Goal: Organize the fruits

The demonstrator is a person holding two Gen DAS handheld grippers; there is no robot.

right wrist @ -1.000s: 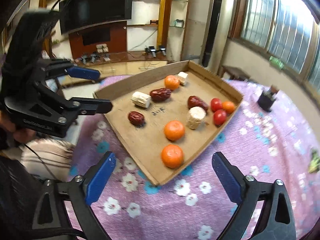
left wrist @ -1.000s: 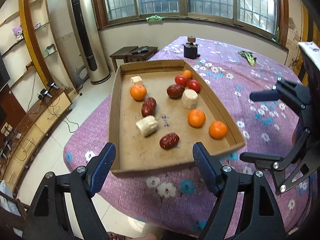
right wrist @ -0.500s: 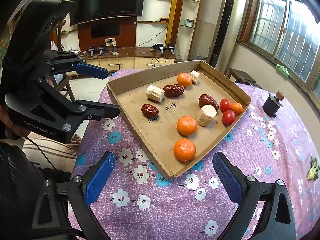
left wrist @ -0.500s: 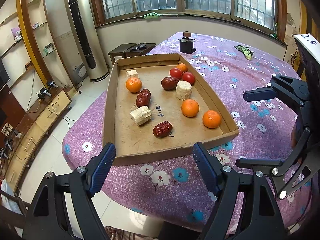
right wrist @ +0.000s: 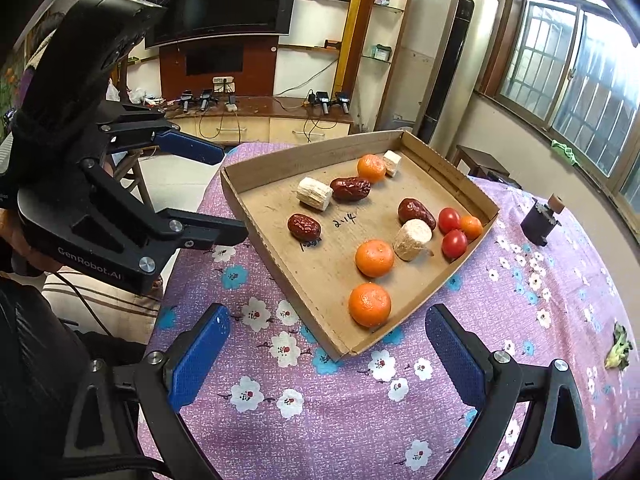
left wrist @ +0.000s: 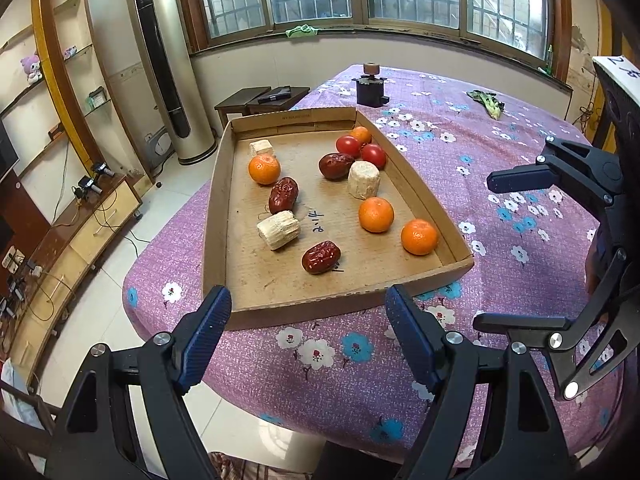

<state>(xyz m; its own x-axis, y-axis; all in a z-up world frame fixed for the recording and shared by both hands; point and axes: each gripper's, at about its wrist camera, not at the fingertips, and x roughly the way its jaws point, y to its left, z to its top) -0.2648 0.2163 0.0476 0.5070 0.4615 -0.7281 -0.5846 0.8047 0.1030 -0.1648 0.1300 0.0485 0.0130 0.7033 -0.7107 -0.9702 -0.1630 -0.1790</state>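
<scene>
A shallow cardboard tray (left wrist: 216,208) (right wrist: 280,160) lies on a purple flowered tablecloth (left wrist: 500,152). It holds oranges (left wrist: 376,214) (right wrist: 369,305), red dates (left wrist: 321,257) (right wrist: 304,227), two tomatoes (left wrist: 348,146) (right wrist: 454,243) and pale cylindrical pieces (left wrist: 279,229) (right wrist: 413,239), all scattered. My left gripper (left wrist: 308,320) (right wrist: 224,196) hangs open before the tray's near short wall, holding nothing. My right gripper (right wrist: 328,332) (left wrist: 508,252) is open and empty over the cloth beside the tray's right corner.
A small black block with a brown knob (left wrist: 370,88) (right wrist: 540,220) stands beyond the tray. A green leafy scrap (left wrist: 490,104) (right wrist: 618,350) lies on the far cloth. The table edge drops to tiled floor (left wrist: 100,300) on the left. A tower air conditioner (left wrist: 164,64) stands there.
Both grippers have drawn back from the tray, so it sits farther off in both views. Both stay open, and the fruit has not moved.
</scene>
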